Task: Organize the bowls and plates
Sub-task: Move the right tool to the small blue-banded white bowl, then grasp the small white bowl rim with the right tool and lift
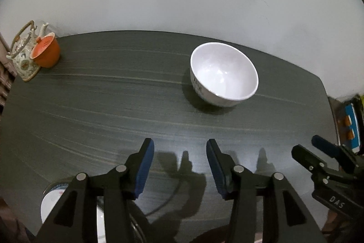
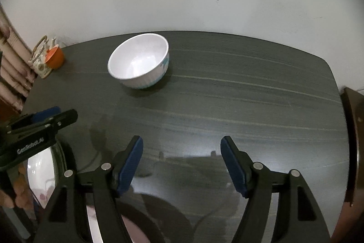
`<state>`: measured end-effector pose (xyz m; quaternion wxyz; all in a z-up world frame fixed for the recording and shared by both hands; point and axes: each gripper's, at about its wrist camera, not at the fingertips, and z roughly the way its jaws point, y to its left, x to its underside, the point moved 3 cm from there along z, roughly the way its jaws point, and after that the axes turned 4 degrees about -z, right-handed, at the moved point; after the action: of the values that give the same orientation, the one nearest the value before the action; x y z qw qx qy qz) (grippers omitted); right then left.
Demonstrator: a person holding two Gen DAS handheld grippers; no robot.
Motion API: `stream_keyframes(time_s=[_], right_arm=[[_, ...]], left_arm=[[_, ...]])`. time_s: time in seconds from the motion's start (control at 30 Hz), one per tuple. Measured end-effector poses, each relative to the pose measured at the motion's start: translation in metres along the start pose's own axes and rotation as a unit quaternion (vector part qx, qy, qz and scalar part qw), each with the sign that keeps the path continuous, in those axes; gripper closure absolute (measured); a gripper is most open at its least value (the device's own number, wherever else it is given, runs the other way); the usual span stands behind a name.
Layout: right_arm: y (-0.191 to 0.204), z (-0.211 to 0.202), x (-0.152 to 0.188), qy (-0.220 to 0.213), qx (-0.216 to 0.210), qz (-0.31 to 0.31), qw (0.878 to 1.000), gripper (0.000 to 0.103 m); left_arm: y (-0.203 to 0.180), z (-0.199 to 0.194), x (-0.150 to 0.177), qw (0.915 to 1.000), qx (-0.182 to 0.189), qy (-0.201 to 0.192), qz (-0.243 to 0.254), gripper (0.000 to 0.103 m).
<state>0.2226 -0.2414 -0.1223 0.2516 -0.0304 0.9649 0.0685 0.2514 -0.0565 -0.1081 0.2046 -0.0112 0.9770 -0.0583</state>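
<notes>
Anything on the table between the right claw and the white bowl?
No: the right wrist view shows only bare dark tabletop between the right claw and the white bowl.

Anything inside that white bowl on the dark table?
The white ceramic bowl shows only a bare glossy interior with light reflections, nothing in it. What lies under its base on the dark table is covered.

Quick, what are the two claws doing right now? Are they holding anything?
Left gripper: open, holding nothing, only bare table between its fingers.
Right gripper: open, holding nothing; the white bowl sits farther off, untouched.
</notes>
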Motion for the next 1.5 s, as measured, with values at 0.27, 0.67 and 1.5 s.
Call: stream_keyframes(time_s=[0.27, 0.67, 1.5], right_arm=[[0.000, 0.024, -0.031, 0.001, -0.017, 0.008, 1.000, 0.035], [-0.009, 0.062, -0.073, 0.000, -0.046, 0.046, 0.998, 0.035], [-0.005, 0.123, -0.085, 0.035, -0.078, 0.073, 0.994, 0.052]], left_arm=[[0.007, 0.013, -0.035, 0.9989, 0.035, -0.002, -0.030, 0.046], [0.007, 0.051, -0.073, 0.9966, 0.052, 0.001, -0.063, 0.045], [-0.008, 0.119, -0.079, 0.9941, 0.054, 0.065, -0.068, 0.078]])
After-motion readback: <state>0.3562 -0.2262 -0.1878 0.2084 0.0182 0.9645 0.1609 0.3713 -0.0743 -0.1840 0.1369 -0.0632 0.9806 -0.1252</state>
